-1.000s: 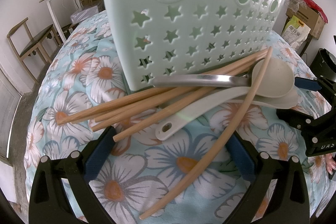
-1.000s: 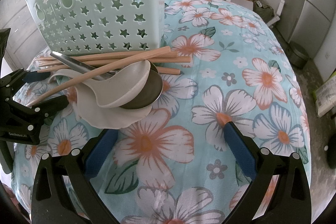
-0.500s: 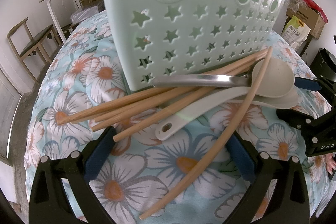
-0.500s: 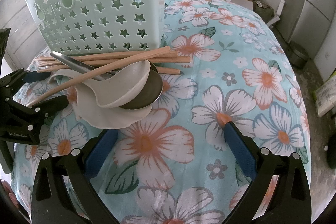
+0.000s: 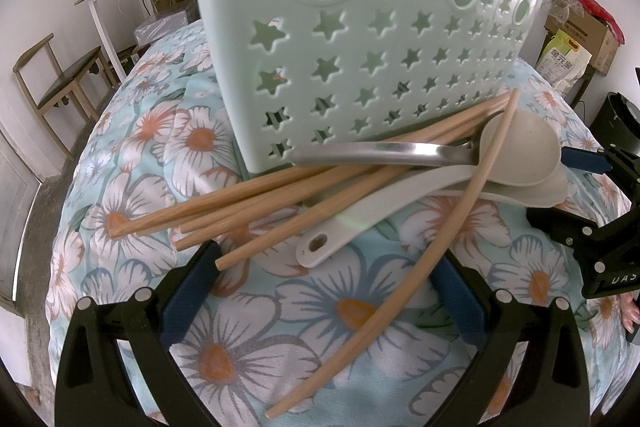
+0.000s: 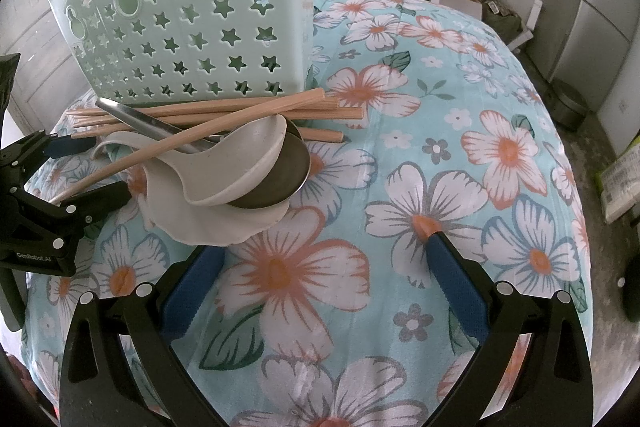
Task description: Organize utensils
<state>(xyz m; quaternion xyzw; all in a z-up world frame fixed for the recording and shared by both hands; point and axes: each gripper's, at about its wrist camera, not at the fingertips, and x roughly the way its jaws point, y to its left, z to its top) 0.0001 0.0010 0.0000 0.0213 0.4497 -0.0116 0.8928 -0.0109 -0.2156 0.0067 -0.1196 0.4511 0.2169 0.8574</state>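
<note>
Both claws sit wide open and empty: the left claw low in front of the pile's handle ends, the right claw facing the bowl ends over the flowered cloth. The utensils lie in one tangle at the foot of the mint star-cut basket, which stands at the far side. Chopsticks fan out to the left, and a steel spoon lies across them. Two pale ladles nest on top, and one long chopstick slants toward the near edge. Here's the danger: everything overlaps, so lifting one piece likely drags its neighbours. The round chopsticks look ready to roll on that soft, domed cloth. A pinch on the slick steel handle could slip. And the light basket might tip if bumped.
</note>
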